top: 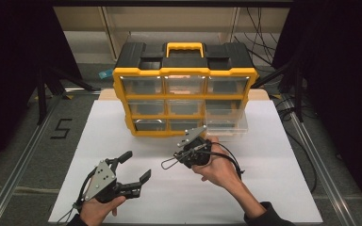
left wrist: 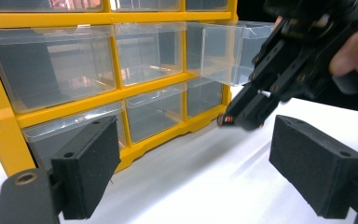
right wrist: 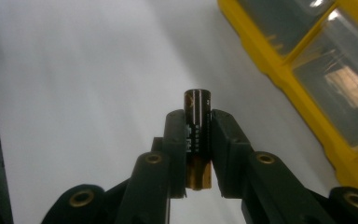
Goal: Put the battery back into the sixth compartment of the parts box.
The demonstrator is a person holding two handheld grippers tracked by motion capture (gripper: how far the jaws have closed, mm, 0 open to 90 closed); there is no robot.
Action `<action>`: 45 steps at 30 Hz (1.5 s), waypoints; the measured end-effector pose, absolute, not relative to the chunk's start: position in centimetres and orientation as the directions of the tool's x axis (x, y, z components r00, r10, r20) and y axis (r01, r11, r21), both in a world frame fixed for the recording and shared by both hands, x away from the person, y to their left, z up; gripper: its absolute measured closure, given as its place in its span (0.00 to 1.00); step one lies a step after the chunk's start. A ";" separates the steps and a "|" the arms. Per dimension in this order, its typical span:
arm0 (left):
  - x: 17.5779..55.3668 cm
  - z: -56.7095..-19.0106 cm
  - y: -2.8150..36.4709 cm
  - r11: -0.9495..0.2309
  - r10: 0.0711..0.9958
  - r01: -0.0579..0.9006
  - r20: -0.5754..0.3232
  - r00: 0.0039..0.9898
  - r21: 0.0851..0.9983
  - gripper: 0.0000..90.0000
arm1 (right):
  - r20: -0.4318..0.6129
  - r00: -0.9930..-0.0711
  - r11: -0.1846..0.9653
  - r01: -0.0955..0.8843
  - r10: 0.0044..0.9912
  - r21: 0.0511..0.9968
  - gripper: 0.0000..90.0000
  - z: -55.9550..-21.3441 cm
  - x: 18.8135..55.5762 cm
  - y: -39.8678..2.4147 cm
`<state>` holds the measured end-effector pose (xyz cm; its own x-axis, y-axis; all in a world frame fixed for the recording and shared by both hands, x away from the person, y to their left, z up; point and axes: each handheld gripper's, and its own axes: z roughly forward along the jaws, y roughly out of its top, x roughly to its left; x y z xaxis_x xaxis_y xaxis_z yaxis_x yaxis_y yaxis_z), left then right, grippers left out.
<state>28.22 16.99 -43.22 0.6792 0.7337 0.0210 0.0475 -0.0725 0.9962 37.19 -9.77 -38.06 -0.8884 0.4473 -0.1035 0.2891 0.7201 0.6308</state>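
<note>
Yellow-framed organiser [top: 184, 75] with a black top and clear drawers (nine of them) on a white table sheet [top: 273, 179]; black-and-copper battery [right wrist: 197, 122].

The left hand-held gripper [top: 133, 172] rests low with jaws wide apart; the right hand-held gripper [right wrist: 199, 140] is raised, jaws clamped together.

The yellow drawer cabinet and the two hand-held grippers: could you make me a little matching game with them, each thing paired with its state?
Things:
1. right gripper
2. left gripper
3. middle-right drawer of the yellow drawer cabinet
4. battery

States:
A. pulled out from its slot
B. jaws wide apart, nothing between them
C. clamped lengthwise between two black pads
D. jaws closed on a small cylinder

Pairs: 1-D, 2-B, 3-A, 4-C
</note>
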 end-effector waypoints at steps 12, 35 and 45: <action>28.3 -43.3 17.0 -0.070 0.734 0.045 0.020 0.679 0.997 0.17 | -0.125 -0.880 0.670 0.249 0.457 0.699 0.86 -34.3 36.6 -11.9; 28.3 -43.3 16.9 -0.069 0.735 0.045 0.021 0.678 0.997 0.17 | -0.153 -0.852 0.598 0.213 0.501 0.772 0.86 -28.1 36.8 -16.1; 28.3 -43.3 16.9 -0.070 0.735 0.045 0.021 0.678 0.997 0.17 | -0.164 -0.820 0.582 0.233 0.548 0.779 0.86 -26.7 37.8 -18.3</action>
<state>28.30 16.94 -43.26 0.6778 0.7350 0.0209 0.0449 -0.0697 0.9966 37.76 -18.28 -26.75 -0.8203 0.5479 -0.1641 0.2331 0.5822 0.7789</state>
